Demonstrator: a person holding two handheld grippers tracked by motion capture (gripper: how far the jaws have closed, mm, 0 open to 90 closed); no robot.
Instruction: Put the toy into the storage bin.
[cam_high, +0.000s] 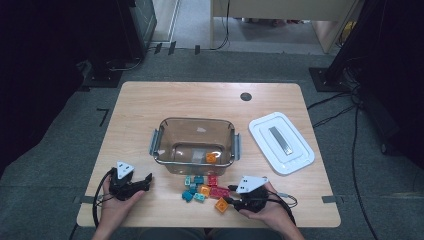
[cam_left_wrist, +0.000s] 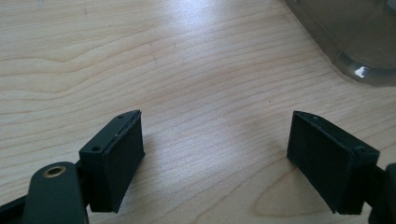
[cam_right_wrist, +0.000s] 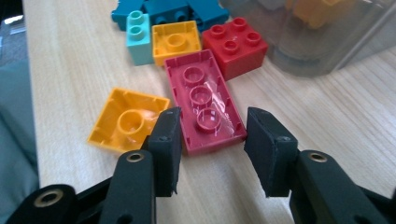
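A pile of toy bricks lies in front of a clear bin (cam_high: 159, 141). A long pink-red brick (cam_right_wrist: 205, 105), upside down, has its near end between the pads of my right gripper (cam_right_wrist: 212, 140), and both pads touch its sides. Left of it lies an upturned orange brick (cam_right_wrist: 126, 121). Beyond are an orange square brick (cam_right_wrist: 176, 43), a red one (cam_right_wrist: 235, 44), a pale teal one (cam_right_wrist: 138, 35) and dark teal ones (cam_right_wrist: 163, 9). In the high view my right gripper (cam_high: 229, 199) sits at the pile's near right. My left gripper (cam_high: 147, 181) (cam_left_wrist: 215, 154) rests open on bare wood.
Inside the bin lies one orange brick (cam_high: 211, 158). The bin's white lid (cam_high: 281, 142) lies to its right. A dark round hole (cam_high: 245, 96) marks the table's far side. The bin's corner (cam_left_wrist: 359, 46) stands just beyond my left gripper. The table's front edge is close behind both hands.
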